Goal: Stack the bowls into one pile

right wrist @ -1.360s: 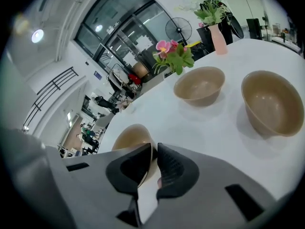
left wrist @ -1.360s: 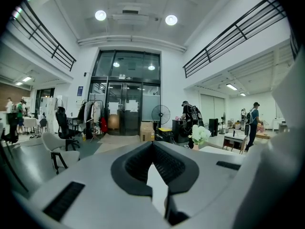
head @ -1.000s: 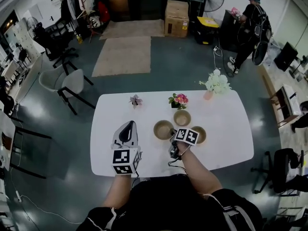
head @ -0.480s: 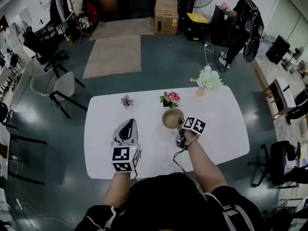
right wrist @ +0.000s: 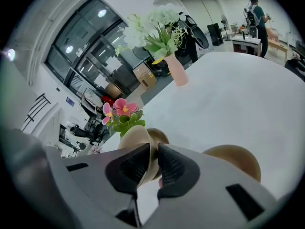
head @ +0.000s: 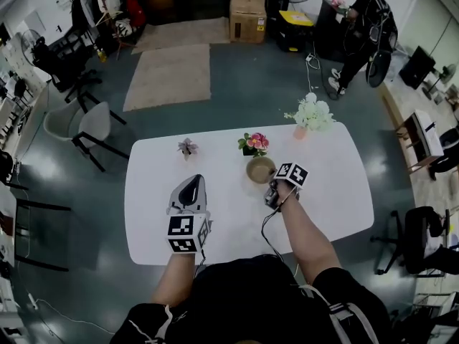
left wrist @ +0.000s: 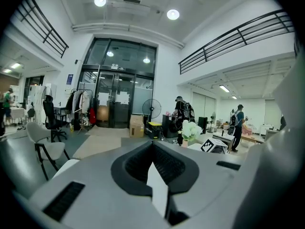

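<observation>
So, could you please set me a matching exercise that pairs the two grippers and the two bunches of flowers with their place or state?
Things:
1. left gripper
2. right gripper
3. white flowers
4. pink flowers

Place or state:
A. closed on the rim of a bowl
B. in a pink vase by the far edge of the table
C. shut, holding nothing
D. just beyond the held bowl

Pairs: 1-C, 2-A, 3-B, 4-D

White table (head: 344, 192); small purple plant (head: 188, 147), pink flowers (head: 253, 143), white bouquet (head: 310, 113) along far edge; rug (head: 171, 76), cardboard box (head: 247, 4) beyond.
</observation>
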Action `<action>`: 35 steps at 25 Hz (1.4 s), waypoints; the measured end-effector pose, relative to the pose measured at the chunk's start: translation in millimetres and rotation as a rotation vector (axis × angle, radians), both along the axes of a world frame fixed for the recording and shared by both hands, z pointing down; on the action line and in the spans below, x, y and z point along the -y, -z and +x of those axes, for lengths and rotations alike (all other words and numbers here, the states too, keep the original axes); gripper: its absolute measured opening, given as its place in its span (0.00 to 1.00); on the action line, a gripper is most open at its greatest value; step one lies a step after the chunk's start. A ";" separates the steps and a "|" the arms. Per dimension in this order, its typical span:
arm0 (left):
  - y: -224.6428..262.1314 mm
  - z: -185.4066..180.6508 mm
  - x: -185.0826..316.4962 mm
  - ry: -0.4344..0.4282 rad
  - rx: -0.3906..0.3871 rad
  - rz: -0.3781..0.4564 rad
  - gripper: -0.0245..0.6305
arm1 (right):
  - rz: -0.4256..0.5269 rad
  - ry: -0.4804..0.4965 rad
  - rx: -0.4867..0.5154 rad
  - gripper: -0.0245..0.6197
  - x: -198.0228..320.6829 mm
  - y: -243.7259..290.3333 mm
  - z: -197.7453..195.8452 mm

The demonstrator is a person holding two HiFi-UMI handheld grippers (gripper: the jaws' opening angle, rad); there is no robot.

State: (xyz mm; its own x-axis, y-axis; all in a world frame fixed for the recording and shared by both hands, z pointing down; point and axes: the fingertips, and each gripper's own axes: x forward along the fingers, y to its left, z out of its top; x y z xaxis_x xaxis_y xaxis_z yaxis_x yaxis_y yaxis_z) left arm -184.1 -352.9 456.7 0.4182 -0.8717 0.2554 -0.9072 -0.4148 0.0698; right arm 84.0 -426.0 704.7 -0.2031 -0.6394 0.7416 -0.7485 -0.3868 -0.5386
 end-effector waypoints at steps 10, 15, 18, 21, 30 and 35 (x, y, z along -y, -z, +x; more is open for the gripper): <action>-9.5 -1.3 6.0 0.018 0.010 -0.025 0.06 | -0.017 0.007 -0.089 0.15 12.2 -12.1 7.4; -9.8 1.9 4.8 0.009 0.007 -0.026 0.06 | -0.003 0.037 -0.145 0.21 9.6 -8.6 7.5; -8.7 6.5 3.4 -0.001 0.004 -0.024 0.06 | 0.026 0.083 -0.248 0.24 8.3 4.4 10.7; -7.3 10.0 3.8 -0.014 0.003 -0.021 0.06 | 0.095 0.118 -0.353 0.24 10.8 27.0 11.4; 3.2 18.7 -2.5 -0.042 -0.006 0.011 0.06 | 0.584 0.155 -0.559 0.10 3.5 160.4 -11.3; 15.9 22.8 -5.0 -0.063 -0.025 0.047 0.06 | 0.926 0.161 -0.614 0.06 -25.3 257.3 -38.4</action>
State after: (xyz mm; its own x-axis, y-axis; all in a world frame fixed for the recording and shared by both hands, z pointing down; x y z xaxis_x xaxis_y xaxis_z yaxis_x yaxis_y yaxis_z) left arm -161.3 -347.9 440.8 0.4787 -0.8540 0.2036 -0.8772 -0.4748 0.0709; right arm 45.6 -400.6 447.5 -0.0972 -0.9953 -0.0032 -0.9911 0.0970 -0.0911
